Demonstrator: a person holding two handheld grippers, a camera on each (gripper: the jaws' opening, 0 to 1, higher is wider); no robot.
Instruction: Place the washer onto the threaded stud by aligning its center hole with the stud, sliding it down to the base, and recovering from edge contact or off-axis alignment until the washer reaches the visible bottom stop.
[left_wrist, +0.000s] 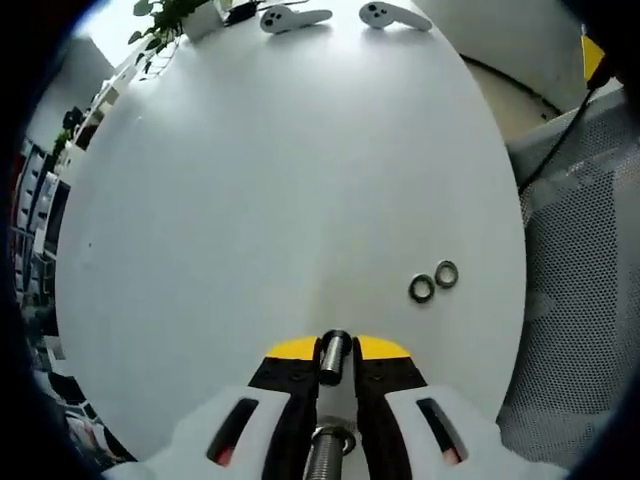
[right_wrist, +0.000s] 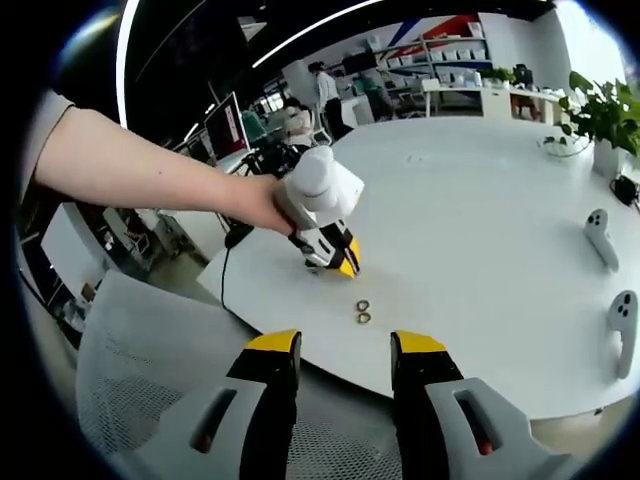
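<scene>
Left claw clamping threaded stud, washers just beside

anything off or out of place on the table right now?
Nothing stands out. The two washers lie flat, side by side on the white table, apart from the threaded stud, which the left gripper clamps. The right gripper is open, above the table edge. Two controllers sit at the far side.

Bright, even overhead light. White surface glares at far end, near washed out. Ceiling light strip blown white. Shadows soft, faint. Fisheye bends edges hard. Centre sharp, rim detail smeared.
</scene>
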